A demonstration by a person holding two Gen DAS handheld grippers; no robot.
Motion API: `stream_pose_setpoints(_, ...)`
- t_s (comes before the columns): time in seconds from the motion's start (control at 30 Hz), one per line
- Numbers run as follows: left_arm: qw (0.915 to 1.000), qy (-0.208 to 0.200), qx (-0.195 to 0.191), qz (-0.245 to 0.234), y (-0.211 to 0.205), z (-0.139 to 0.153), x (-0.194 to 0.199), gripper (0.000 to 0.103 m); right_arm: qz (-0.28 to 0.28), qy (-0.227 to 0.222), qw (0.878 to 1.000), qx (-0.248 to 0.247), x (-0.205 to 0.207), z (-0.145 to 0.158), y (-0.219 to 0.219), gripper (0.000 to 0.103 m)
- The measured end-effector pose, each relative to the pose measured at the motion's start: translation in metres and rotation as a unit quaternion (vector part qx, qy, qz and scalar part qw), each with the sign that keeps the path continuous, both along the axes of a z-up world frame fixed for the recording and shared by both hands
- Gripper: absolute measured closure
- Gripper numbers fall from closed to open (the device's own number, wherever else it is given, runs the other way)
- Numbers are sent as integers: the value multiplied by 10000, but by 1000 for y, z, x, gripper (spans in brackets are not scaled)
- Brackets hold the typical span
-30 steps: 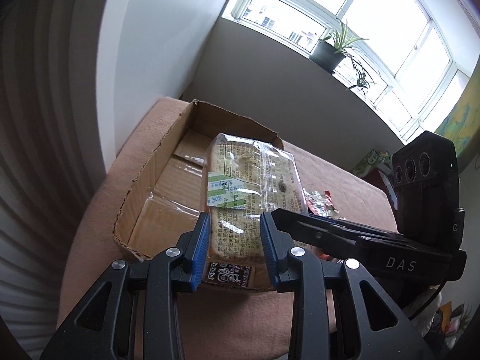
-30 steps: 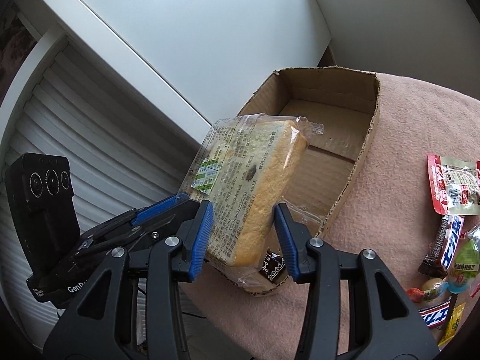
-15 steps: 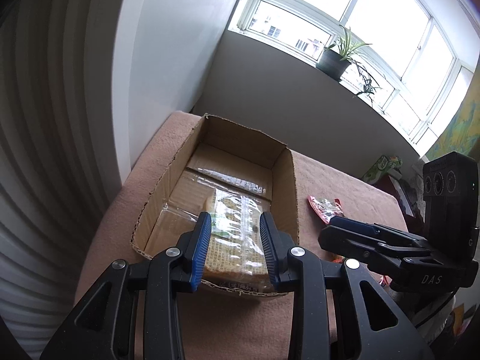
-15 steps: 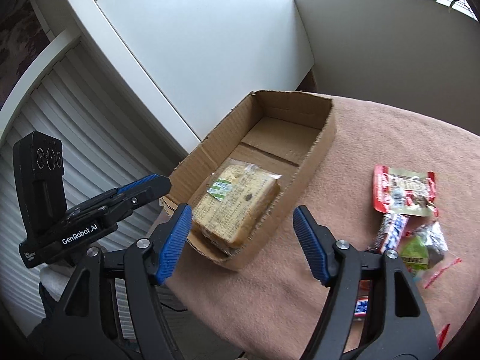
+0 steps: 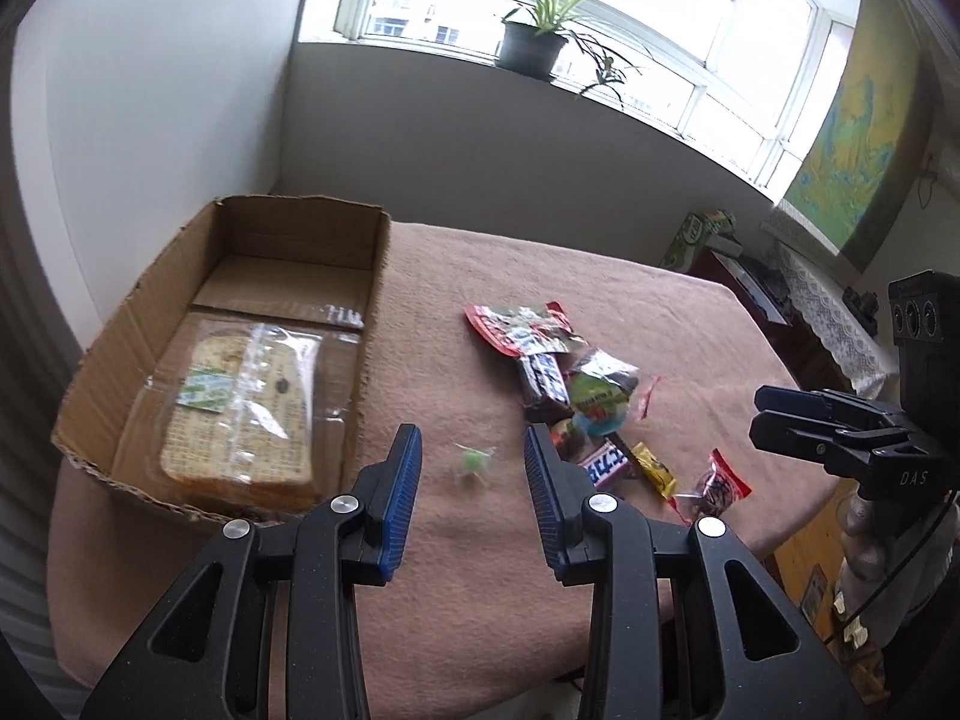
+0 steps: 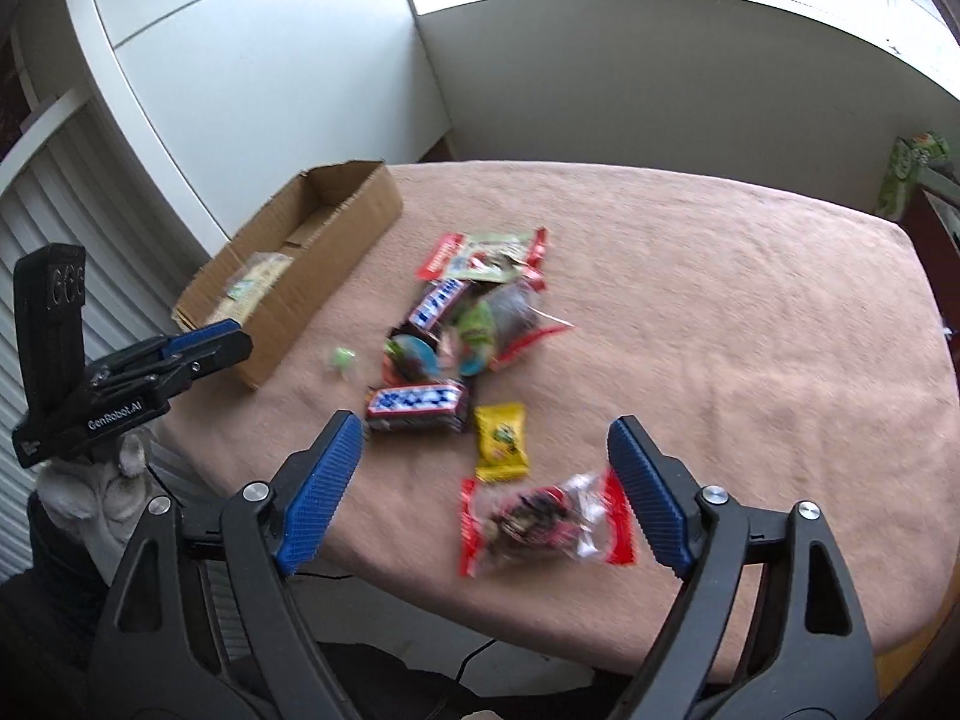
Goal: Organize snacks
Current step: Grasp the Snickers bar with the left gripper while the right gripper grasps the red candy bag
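Observation:
A wrapped bread loaf (image 5: 240,408) lies flat in the cardboard box (image 5: 372,300) at the table's left; the box also shows in the right wrist view (image 6: 336,252). My left gripper (image 5: 471,498) is open and empty, right of the box, above a small green candy (image 5: 474,459). My right gripper (image 6: 486,498) is wide open and empty above a red-edged clear packet (image 6: 546,525). A pile of snacks (image 6: 468,312) with a chocolate bar (image 6: 417,405) and a yellow packet (image 6: 501,441) lies mid-table.
The table has a pink cloth (image 6: 720,300). Its front edge is close below both grippers. A white wall and shutters stand behind the box. A potted plant (image 5: 534,42) sits on the window sill. A green carton (image 5: 699,234) stands beyond the far right edge.
Both grippers let go of the bread loaf, which now lies in the box. Both have pulled back and swung right toward the snack pile; the right jaws opened wide.

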State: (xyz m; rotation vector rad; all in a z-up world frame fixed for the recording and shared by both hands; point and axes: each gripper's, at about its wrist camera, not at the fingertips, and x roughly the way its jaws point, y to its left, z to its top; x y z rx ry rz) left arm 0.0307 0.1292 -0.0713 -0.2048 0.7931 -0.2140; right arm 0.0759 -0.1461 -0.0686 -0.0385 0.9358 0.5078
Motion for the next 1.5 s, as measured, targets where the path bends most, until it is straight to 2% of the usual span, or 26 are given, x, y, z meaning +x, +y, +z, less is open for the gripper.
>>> stream_pose_setpoints(0.13, 9994, 160, 80, -305, -26, -17, -1, 56, -107, 70, 9993, -365, -12, -20, -16, 16)
stream_pose_setpoints(0.3, 9977, 321, 260, -544, -50, -33, 0, 56, 85, 232, 9989, -388, -20, -41, -10, 14)
stream_pose_setpoints(0.53, 9961, 338, 383, -718, -61, -37, 10, 56, 145, 594, 9981, 95, -29, -51, -2, 14)
stream_pose_setpoints(0.87, 9906, 478, 514, -1175, -80, -48, 32, 56, -332, 984, 9936, 446, 5, -67, -6, 14)
stream_pose_setpoints(1.03, 9879, 647, 476, -1330, -84, -54, 37, 56, -435, 890, 9948, 241, 14, -70, -5, 16)
stream_pose_setpoints(1.13, 9851, 722, 470, -1489, -89, -54, 31, 56, -422, 803, 9959, 6, 18, -71, -3, 23)
stream_pose_setpoints(1.33, 9843, 363, 870, -1493, -95, -41, 29, 57, -309, 762, 9965, -146, 18, -68, 3, 24)
stream_pose_setpoints(1.5, 9803, 483, 915, -1685, -103, -45, 46, 57, -272, 763, 9962, -306, 20, -69, 0, 28)
